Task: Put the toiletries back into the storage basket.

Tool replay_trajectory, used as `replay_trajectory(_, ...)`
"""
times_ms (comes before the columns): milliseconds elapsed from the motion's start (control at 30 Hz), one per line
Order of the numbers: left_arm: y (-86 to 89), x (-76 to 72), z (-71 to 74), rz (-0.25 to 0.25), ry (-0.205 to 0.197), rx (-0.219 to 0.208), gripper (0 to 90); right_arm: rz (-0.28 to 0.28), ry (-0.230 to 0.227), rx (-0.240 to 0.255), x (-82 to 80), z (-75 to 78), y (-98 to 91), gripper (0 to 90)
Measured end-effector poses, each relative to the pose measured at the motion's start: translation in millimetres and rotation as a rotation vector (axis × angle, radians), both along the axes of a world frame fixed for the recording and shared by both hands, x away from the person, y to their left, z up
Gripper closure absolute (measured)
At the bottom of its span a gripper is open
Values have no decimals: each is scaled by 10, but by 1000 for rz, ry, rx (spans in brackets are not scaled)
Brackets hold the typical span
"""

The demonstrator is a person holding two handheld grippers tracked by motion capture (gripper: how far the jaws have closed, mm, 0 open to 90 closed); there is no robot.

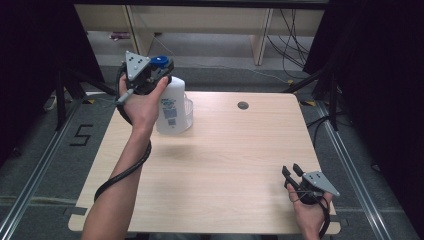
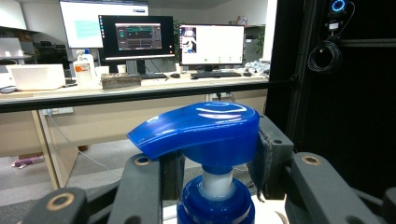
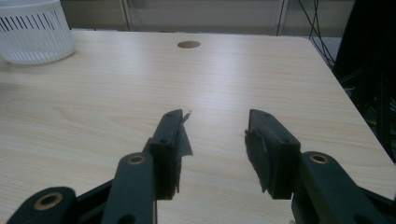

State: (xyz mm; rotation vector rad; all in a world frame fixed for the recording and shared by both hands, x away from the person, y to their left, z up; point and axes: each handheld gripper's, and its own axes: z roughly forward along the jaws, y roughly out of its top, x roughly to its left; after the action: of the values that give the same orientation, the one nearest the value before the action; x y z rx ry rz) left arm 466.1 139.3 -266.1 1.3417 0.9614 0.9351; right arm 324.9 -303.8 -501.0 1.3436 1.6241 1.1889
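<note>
1. left tongs [image 2: 212, 179] clamped round the neck of the pump bottle [image 1: 170, 102] under its blue pump head [image 2: 201, 128]; bottle body cut off below them
2. right tongs [image 3: 217, 140] gaping over bare worktop [image 3: 93, 112]
3. white basket [image 3: 32, 30] far beyond them, partly cropped

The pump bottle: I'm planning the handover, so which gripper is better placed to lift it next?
Left. The left gripper already sits around the pump bottle just under its blue pump head, while the right gripper rests open at the table's near corner.

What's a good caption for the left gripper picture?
Left gripper closed around the blue pump of a bottle.
</note>
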Motion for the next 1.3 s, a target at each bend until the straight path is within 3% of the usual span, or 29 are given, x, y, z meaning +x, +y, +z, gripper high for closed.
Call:
replay_trajectory(267, 10, 99, 54, -3, 2, -5, 600, 2, 0, -2, -2, -7, -3, 567)
replay_trajectory(300, 22, 115, 64, -4, 3, -10, 600, 0, 9, 17, -6, -9, 8, 567)
replay_trajectory(433, 26, 158, 96, -9, -1, -5, 600, 9, 25, 10, -11, -7, -7, 567)
replay_trajectory(633, 54, 239, 129, -15, 4, -10, 600, 1, 8, -7, -11, -11, -13, 567)
replay_trajectory(767, 71, 281, 155, -20, -4, -13, 600, 2, 27, 10, -15, -16, -10, 567)
replay_trajectory(867, 69, 316, 177, -21, -6, -4, 600, -3, 9, 14, -9, -24, -3, 567)
replay_trajectory(1167, 73, 437, 221, -24, -11, 5, 600, -8, 10, -17, -8, -22, -31, 567)
replay_trajectory(1300, 74, 482, 231, -22, 10, -7, 600, -4, 13, -16, -13, -20, -34, 567)
